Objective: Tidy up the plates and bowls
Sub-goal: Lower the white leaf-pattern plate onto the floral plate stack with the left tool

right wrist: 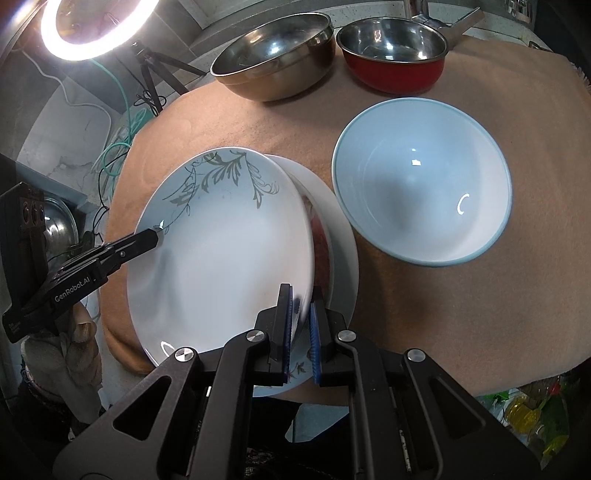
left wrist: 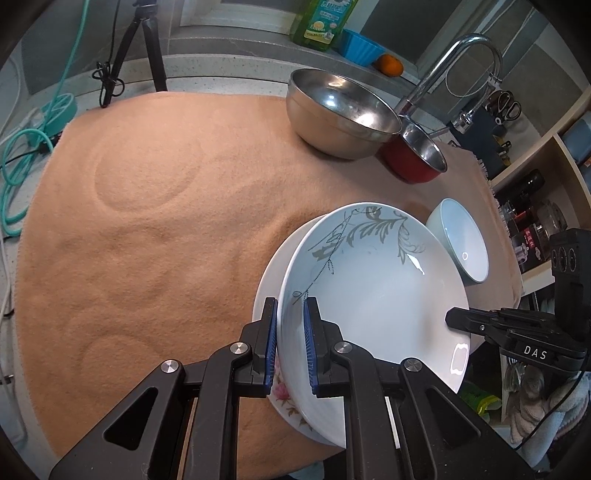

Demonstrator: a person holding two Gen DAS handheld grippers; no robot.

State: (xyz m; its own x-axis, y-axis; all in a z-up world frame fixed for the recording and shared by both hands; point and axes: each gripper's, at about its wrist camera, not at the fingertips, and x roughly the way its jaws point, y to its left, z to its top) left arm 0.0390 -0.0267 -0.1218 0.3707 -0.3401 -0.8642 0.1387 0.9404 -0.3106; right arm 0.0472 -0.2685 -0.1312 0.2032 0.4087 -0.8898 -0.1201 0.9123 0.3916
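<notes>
A white plate with a grey leaf pattern (left wrist: 373,280) is held tilted above a second white plate with pink flowers (left wrist: 286,400). My left gripper (left wrist: 290,345) is shut on the leaf plate's near rim. My right gripper (right wrist: 303,334) is shut on the opposite rim of the leaf plate (right wrist: 221,258); it also shows in the left wrist view (left wrist: 448,316). The flowered plate (right wrist: 343,236) lies on the brown cloth beneath. A pale blue bowl (right wrist: 421,192) stands to its right, empty.
A steel bowl (left wrist: 340,114) and a red-sided steel pot (left wrist: 415,153) stand at the far edge of the brown cloth (left wrist: 147,221). A tap (left wrist: 461,62), a detergent bottle (left wrist: 325,22) and shelves lie beyond. A tripod (left wrist: 144,48) and cables are at far left.
</notes>
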